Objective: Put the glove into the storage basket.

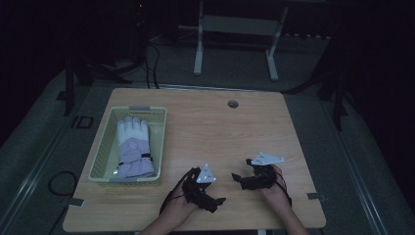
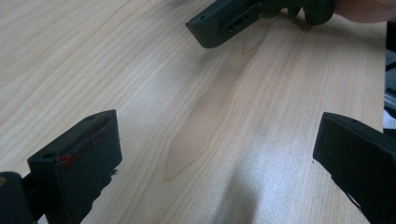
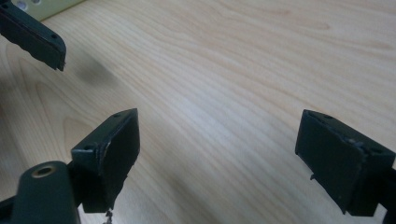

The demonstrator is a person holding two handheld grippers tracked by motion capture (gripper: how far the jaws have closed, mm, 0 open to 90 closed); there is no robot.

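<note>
At the far left we see a pale glove (image 1: 132, 147) lying flat in the green basket (image 1: 103, 154), well apart from both hands. Our left tongs (image 1: 215, 201) hover low over the bare tabletop (image 1: 220, 127), jaws spread wide and empty; our right tongs (image 1: 237, 177), near them, are likewise released (nothing between the jaws). The risk we judge: reaching for the glove, a jaw could snag the basket's rim and drag it.
</note>
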